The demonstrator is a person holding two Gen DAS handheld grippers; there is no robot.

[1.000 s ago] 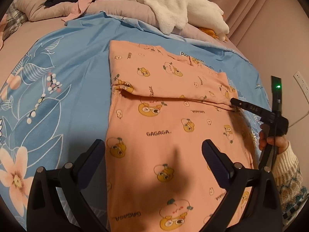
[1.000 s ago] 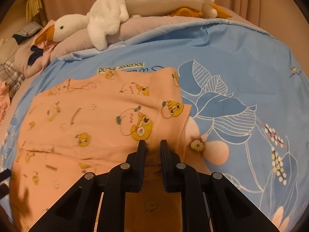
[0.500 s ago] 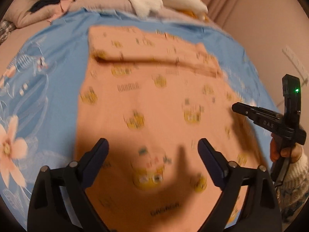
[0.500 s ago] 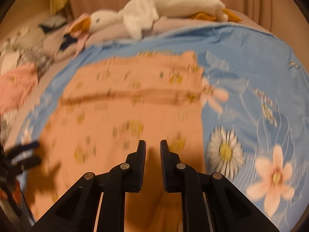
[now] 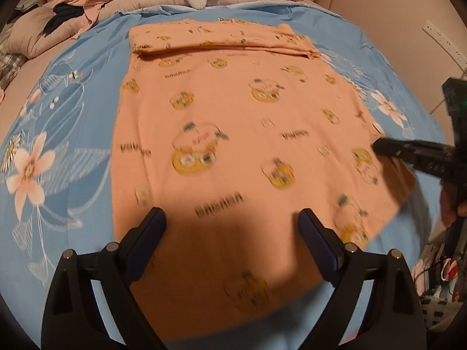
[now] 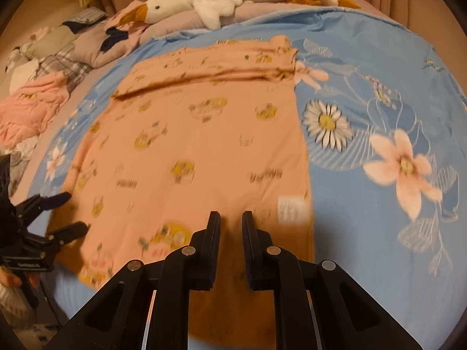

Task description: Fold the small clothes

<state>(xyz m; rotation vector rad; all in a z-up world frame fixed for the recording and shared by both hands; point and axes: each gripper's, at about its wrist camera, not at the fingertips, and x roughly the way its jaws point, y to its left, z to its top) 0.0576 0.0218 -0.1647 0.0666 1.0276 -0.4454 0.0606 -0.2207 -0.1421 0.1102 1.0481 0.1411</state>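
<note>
Now that both grippers have drawn back from the far fold to the peach garment's [image 5: 233,134] near hem, the left gripper [image 5: 230,227] gapes wide and empty while the right gripper [image 6: 230,227] is nearly closed on nothing, ready, I'd guess, for the next fold.

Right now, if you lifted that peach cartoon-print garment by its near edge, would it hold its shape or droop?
The peach garment would probably droop: it is thin cloth lying flat on the blue bedsheet, its far end already folded over softly. It looks light, so one pinch likely lifts only a corner and the rest trails behind.
</note>
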